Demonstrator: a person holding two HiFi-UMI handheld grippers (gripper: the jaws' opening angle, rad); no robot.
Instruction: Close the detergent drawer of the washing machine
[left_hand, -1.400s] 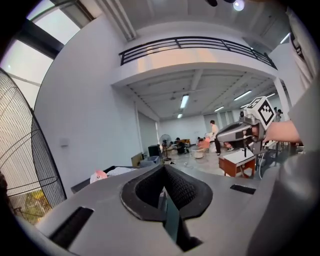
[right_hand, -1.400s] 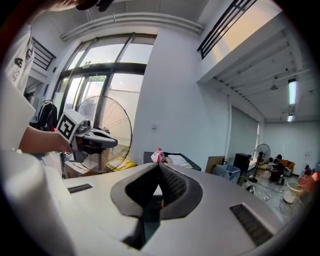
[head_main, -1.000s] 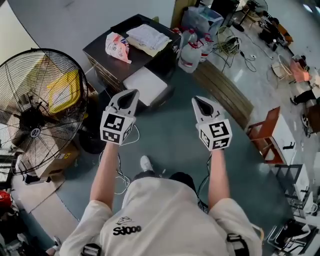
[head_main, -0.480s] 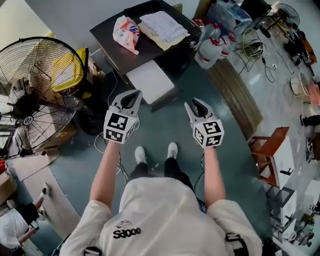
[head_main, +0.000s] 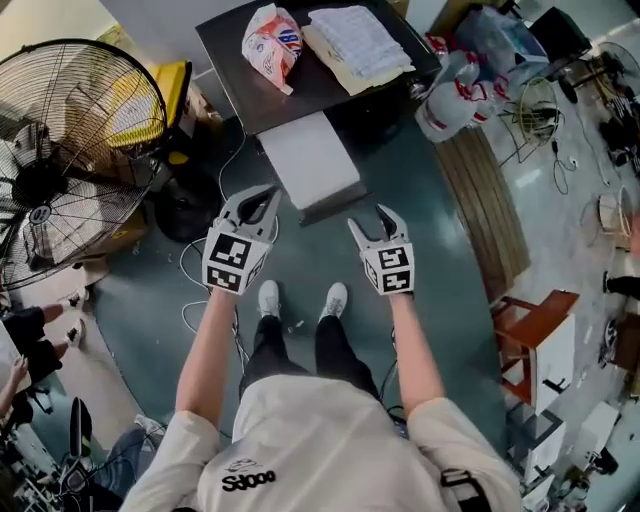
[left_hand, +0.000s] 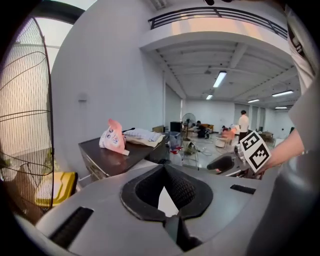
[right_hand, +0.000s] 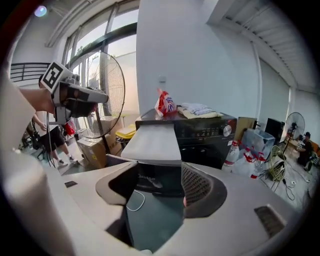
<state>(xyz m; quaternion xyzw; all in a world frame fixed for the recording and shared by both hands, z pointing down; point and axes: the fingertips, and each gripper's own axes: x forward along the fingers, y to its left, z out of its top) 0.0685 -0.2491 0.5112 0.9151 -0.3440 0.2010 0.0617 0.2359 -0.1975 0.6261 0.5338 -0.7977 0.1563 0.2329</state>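
Note:
The dark washing machine (head_main: 300, 95) stands ahead of me, its white detergent drawer (head_main: 308, 160) pulled far out of the front. The right gripper view shows that drawer (right_hand: 150, 142) jutting toward me beside the control panel of the washing machine (right_hand: 210, 132). My left gripper (head_main: 258, 205) hangs just short of the drawer's left front corner, shut and empty. Off the drawer's right front corner, my right gripper (head_main: 372, 222) is open. Its jaws have just been opening, with nothing between them. Neither gripper touches the drawer.
A pink-and-white bag (head_main: 272, 45) and folded white cloth (head_main: 355, 40) lie on the machine's top. A large fan (head_main: 60, 150) and a yellow box (head_main: 165, 95) stand left. Water bottles (head_main: 450, 95) and a wooden board (head_main: 490, 200) are right. A white cable (head_main: 195, 290) runs over the floor.
Both grippers have come down and nearer the drawer's front end. The right gripper's jaws have gone from shut to wide apart. The left gripper stays shut.

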